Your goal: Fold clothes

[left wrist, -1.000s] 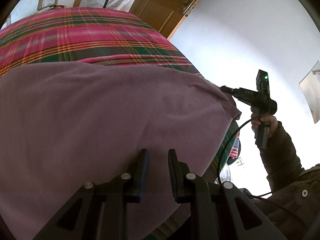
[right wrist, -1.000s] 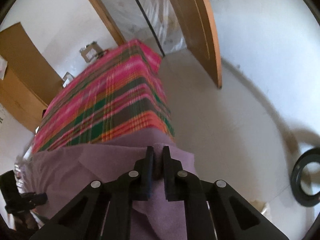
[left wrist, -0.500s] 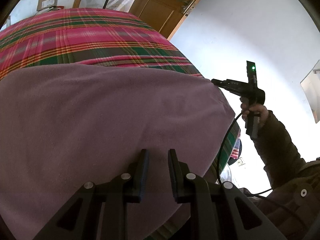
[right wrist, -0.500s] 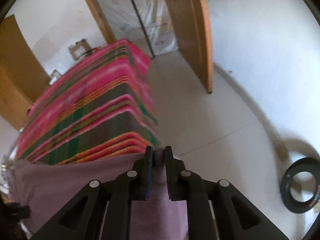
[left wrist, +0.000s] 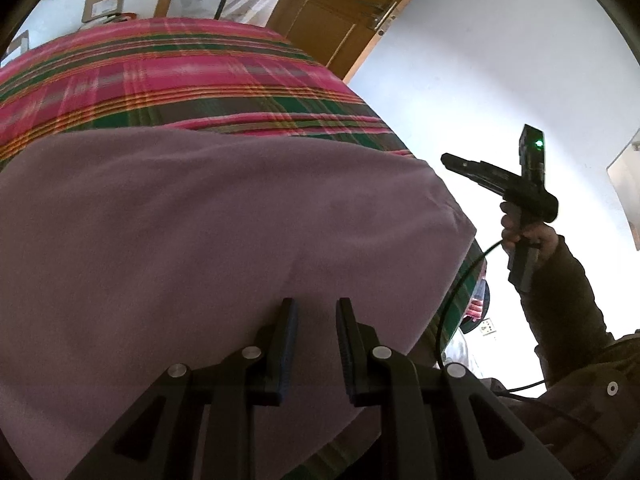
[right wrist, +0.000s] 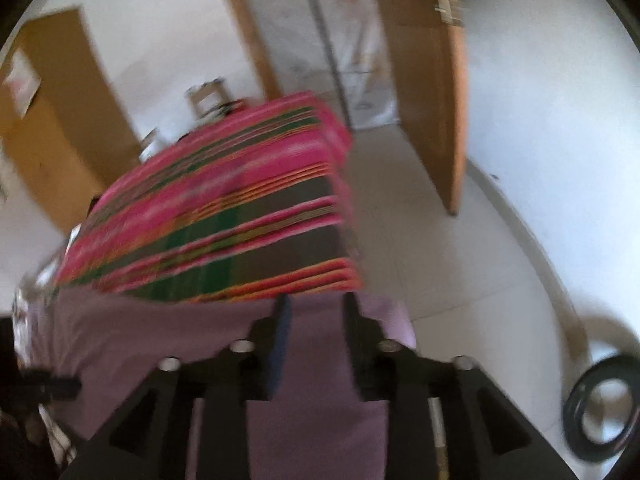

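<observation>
The right wrist view is smeared with blur, so edges there are hard to read, and both views cut the purple cloth (left wrist: 224, 240) off at the lower and left borders — its full outline cannot be made out. That one cloth lies spread flat over a surface covered by a pink, green and orange plaid blanket (left wrist: 180, 80), which shows beyond the cloth's far edge; what the blanket covers is hidden. The left gripper (left wrist: 316, 312) sits low over the near part of the cloth with its two fingers apart and only purple fabric showing in the gap; whether the tips touch the cloth cannot be told. The right gripper (right wrist: 314, 306) hangs over the cloth's right-hand corner with its fingers spread and nothing between them. From the left wrist view it appears again, off the cloth's right edge and clear of the fabric, gripped by a hand (left wrist: 524, 232) in a dark sleeve (left wrist: 568, 292), a green light on top. A thin black cable (left wrist: 452, 300) loops below it. One wooden door (right wrist: 432, 80) stands open behind — and a single dark ring (right wrist: 596, 408) lies on the pale floor, partly cut off at the border.
</observation>
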`<state>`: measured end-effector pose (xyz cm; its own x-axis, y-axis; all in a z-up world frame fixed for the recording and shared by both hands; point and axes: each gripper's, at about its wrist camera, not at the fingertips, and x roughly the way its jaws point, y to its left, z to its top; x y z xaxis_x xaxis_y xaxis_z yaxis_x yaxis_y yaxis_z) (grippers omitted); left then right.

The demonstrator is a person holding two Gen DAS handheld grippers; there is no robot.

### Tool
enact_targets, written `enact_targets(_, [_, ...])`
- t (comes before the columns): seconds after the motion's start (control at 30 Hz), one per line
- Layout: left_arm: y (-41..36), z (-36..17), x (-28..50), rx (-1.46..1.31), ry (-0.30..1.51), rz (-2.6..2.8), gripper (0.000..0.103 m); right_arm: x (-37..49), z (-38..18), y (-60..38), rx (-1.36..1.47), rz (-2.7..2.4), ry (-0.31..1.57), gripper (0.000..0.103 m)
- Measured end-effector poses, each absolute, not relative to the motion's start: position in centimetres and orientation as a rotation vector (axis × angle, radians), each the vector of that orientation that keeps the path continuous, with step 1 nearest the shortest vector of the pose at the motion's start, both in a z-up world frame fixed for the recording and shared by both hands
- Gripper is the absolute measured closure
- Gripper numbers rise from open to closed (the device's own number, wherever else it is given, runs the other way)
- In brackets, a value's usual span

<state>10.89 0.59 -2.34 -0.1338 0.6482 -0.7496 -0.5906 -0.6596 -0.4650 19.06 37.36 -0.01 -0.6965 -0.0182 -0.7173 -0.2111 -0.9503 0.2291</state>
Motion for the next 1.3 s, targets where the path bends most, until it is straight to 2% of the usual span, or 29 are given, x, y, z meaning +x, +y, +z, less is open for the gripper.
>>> enact_targets(0.2, [-0.5,-2.6,12.0,-1.302,-0.085,1.873,0.083,18.8,-1.1,32.1,-1.313,2.838,0.187,0.068])
enact_targets(0.63, [-4.5,-3.0,14.2,-1.299,-0.177,1.873,0.083,25.1,-2.7,29.4,-1.303,2.861,0.033,0.067])
enact_targets(0.87, [-9.2,-1.5,14.2,-1.274,-0.226,2.033,0.083,24.9,0.5,25.2,-1.213,2.994,-0.051,0.066])
enact_targets(0.97, [-11.4,-1.3,13.6,-1.283,-0.267,2.106,0.083,23.0,0.1,22.3,-1.251,3.048,-0.140,0.066])
enact_targets(1.3, [-18.5,-2.0,11.8,-1.376,-0.389,2.303,0.083,21.3,-2.4,17.6,-1.465,3.073,-0.261,0.066])
